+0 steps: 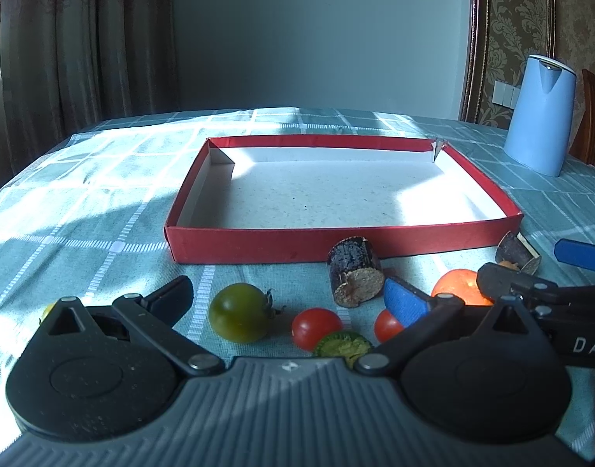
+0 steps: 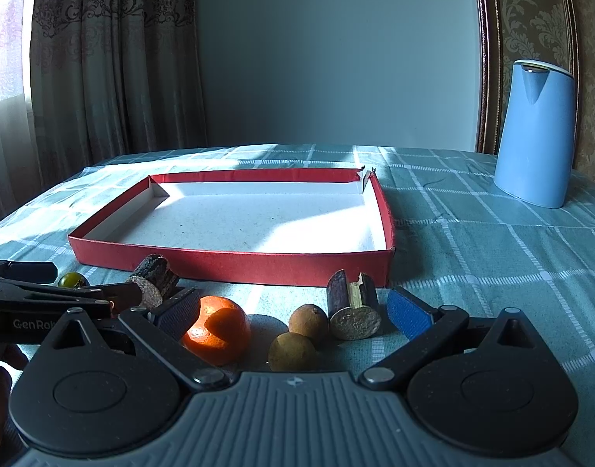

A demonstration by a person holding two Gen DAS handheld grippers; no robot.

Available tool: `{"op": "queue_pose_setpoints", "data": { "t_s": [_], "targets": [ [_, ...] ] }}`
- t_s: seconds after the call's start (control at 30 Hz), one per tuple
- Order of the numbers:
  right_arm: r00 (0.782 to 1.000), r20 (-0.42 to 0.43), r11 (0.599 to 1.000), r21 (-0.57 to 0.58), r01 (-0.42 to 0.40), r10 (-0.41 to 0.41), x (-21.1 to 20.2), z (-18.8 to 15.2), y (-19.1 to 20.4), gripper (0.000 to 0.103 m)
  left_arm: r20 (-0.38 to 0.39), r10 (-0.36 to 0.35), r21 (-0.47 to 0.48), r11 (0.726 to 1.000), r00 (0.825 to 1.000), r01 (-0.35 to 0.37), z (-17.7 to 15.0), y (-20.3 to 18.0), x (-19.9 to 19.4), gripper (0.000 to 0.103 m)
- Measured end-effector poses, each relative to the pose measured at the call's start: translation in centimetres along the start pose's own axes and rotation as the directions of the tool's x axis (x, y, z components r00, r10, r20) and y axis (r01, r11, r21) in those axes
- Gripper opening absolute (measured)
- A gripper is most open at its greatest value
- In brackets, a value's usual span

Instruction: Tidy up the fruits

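Two views are catalogued, left wrist first.

Left wrist view: the left gripper (image 1: 289, 295) is seen with its jaws spread wide, nothing held between them. Between and just beyond the jaws, on the bench (image 1: 83, 210) under a teal checked cloth, are listed a green tomato (image 1: 239, 312), a red cherry tomato (image 1: 316, 327), a second red tomato (image 1: 387, 326) partly hidden by the blue-padded finger, and a green slice (image 1: 342, 346) touching the first red one. A sugarcane stub (image 1: 353, 270) lies just in front of the red tray (image 1: 258, 247), whose white floor is bare. An orange (image 1: 458, 286) is seen at right, with the right gripper (image 1: 530, 272) reaching around it; a split cane piece (image 1: 517, 253) lies behind. A blue jug (image 1: 540, 116) stands far right.

Right wrist view: the right gripper (image 2: 293, 311) is recorded with jaws open, its left pad at the orange (image 2: 217, 329); actual contact cannot be told. Shown here only are two brown longans (image 2: 309, 321) (image 2: 291, 351), touching each other, and the split cane piece's (image 2: 353, 311) cut end, just beside them. The sugarcane stub (image 2: 155, 278) and the green tomato (image 2: 72, 280) are seen at left behind the left gripper's black arm (image 2: 44, 295). The red tomatoes and green slice are not visible here. The red tray (image 2: 235, 266) and blue jug (image 2: 534, 136) are repeated.
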State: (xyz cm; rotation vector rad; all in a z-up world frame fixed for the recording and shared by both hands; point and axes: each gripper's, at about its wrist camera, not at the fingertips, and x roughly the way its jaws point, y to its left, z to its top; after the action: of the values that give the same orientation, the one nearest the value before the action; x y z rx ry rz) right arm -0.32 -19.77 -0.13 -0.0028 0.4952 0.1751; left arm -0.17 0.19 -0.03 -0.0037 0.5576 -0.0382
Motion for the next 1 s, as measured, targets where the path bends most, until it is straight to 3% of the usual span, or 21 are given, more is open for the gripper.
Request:
{"op": "queue_pose_setpoints", "data": {
  "t_s": [0.6,1.0],
  "targets": [
    [1.0,-0.012,1.0,-0.001,0.025,-0.025,0.24,0.07,-0.21,0.103,0.012,0.014,0.016,1.0,1.0,-0.014,-0.1,-0.3,-0.22,0.103],
    [1.0,-0.016,1.0,-0.008,0.017,-0.017,0.01,0.08,-0.28,0.103,0.026,0.09,-0.025,0.996,0.996,-0.089,-0.14,0.65,-0.67,0.103]
  ]
}}
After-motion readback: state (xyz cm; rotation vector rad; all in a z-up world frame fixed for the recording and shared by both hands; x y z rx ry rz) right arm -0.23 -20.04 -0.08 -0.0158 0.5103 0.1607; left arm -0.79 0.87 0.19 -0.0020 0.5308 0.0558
